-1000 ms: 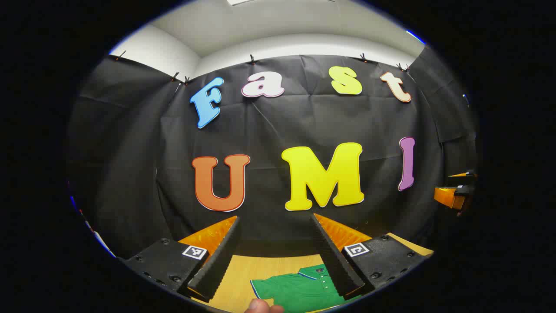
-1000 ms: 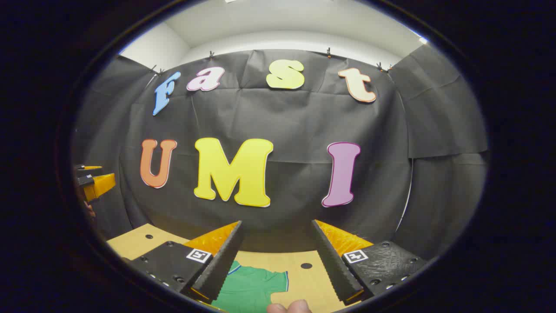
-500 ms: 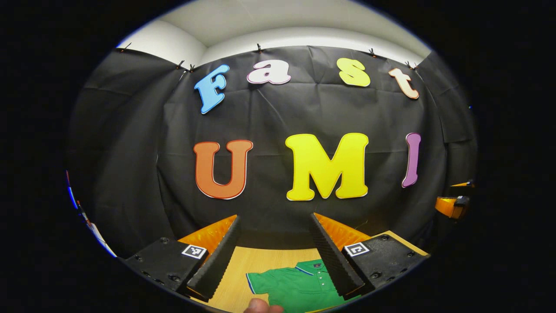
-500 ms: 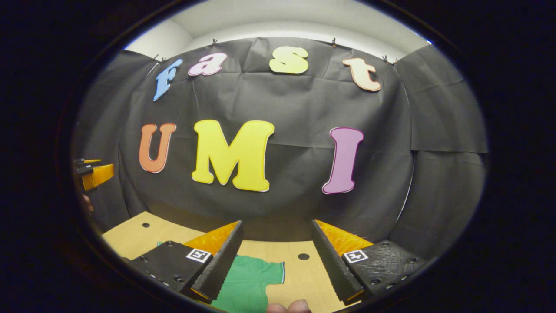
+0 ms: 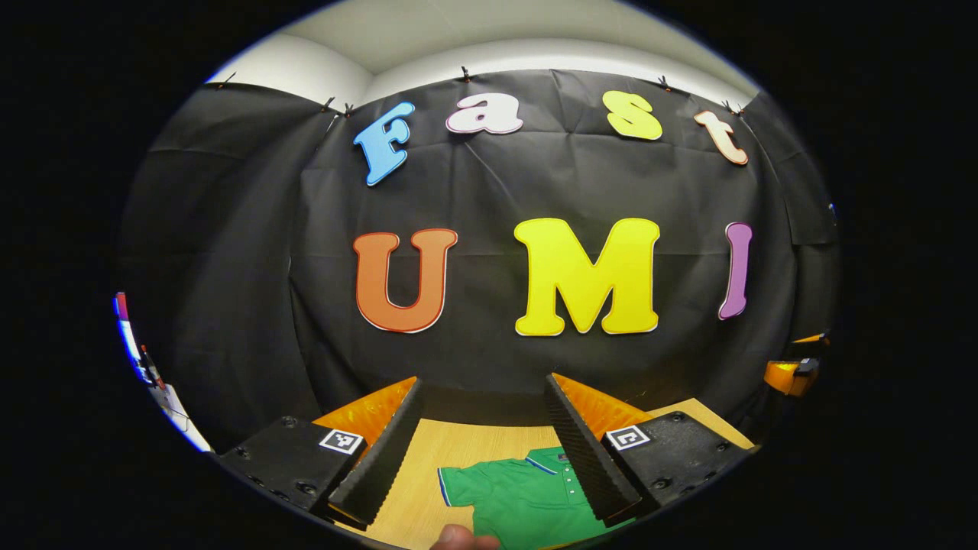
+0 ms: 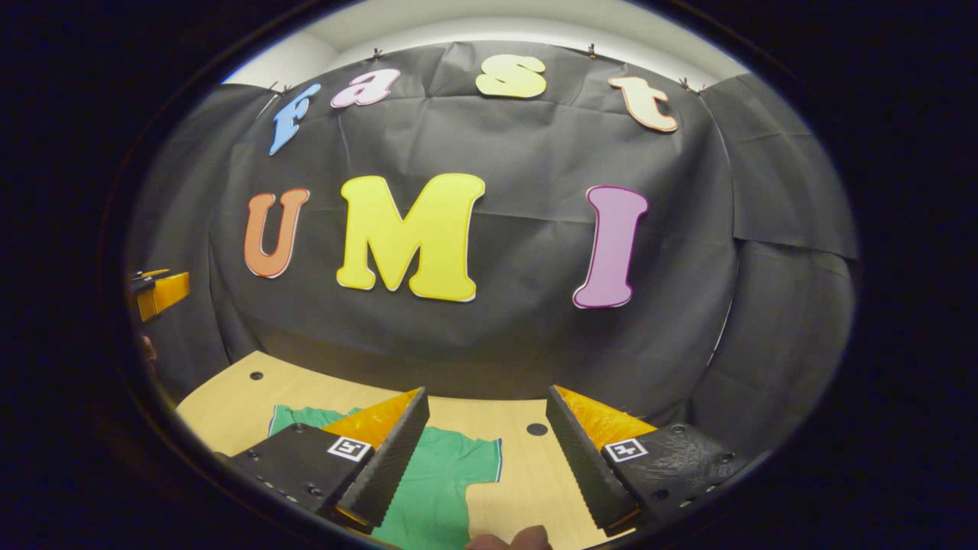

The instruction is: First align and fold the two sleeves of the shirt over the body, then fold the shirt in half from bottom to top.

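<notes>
Both grippers held above a green polo shirt lying flat on a wooden table.

In the left gripper view the left gripper (image 5: pixel 481 451) has its jaws spread wide with nothing between them; the green polo shirt (image 5: pixel 519 500) lies on the wooden table (image 5: pixel 451 451) below and just ahead, its collar and button placket close beside the right-hand finger, one blue-trimmed sleeve stretching toward the left-hand finger; a fingertip (image 5: pixel 458 538) shows at the bottom edge; the right gripper (image 5: pixel 791 374) appears far off at the right rim; in the right gripper view the right gripper (image 6: pixel 485 458) also stands wide apart and empty; the shirt (image 6: pixel 443 489) lies under and beside its left-hand finger, a short sleeve reaching into the gap between the fingers; bare table (image 6: pixel 527 473) with a small round hole (image 6: pixel 537 429) sits under the right-hand finger; the left gripper (image 6: pixel 160 294) shows at the left rim.
</notes>
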Action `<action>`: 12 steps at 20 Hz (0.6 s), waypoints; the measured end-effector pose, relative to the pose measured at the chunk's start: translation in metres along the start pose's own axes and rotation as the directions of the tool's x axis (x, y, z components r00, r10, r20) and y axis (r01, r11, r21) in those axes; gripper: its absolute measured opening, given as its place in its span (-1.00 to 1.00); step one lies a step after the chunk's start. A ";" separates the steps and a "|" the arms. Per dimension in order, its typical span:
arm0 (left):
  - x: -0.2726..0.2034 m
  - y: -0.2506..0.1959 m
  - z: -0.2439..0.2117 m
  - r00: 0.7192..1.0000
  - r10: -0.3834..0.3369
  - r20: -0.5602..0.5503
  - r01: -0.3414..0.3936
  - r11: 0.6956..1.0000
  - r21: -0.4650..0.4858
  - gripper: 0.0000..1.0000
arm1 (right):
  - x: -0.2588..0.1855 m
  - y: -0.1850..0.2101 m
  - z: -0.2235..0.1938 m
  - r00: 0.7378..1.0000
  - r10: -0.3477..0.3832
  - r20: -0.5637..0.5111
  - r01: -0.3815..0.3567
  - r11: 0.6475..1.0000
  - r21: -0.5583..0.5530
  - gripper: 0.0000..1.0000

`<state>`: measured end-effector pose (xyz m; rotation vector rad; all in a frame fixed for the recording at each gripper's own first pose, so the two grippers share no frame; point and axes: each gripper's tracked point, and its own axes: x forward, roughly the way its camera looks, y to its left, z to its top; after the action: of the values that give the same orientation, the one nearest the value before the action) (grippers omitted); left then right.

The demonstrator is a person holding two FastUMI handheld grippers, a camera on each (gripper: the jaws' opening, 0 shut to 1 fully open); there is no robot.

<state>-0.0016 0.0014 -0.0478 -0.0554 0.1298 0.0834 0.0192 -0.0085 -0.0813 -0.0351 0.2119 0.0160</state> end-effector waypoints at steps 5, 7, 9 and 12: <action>0.000 -0.008 -0.020 0.999 -0.002 -0.044 0.003 1.000 0.002 0.98 | 0.028 -0.008 -0.036 0.997 -0.002 -0.077 0.002 1.000 -0.003 0.89; -0.001 -0.013 -0.029 0.998 -0.012 -0.067 0.013 1.000 0.007 0.98 | 0.042 -0.011 -0.054 0.994 -0.012 -0.113 0.011 1.000 -0.008 0.90; -0.003 -0.015 -0.037 0.996 -0.016 -0.089 0.017 1.000 0.014 0.99 | 0.057 -0.014 -0.075 0.988 -0.007 -0.154 0.005 1.000 -0.012 0.89; -0.005 -0.024 -0.044 0.994 -0.025 -0.105 0.026 1.000 0.015 0.98 | 0.087 -0.015 -0.115 0.968 0.026 -0.250 -0.027 1.000 -0.002 0.89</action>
<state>-0.0102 -0.0254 -0.0890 -0.0453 0.2346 0.0540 0.0805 -0.0268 -0.2110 -0.0393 0.4648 0.0389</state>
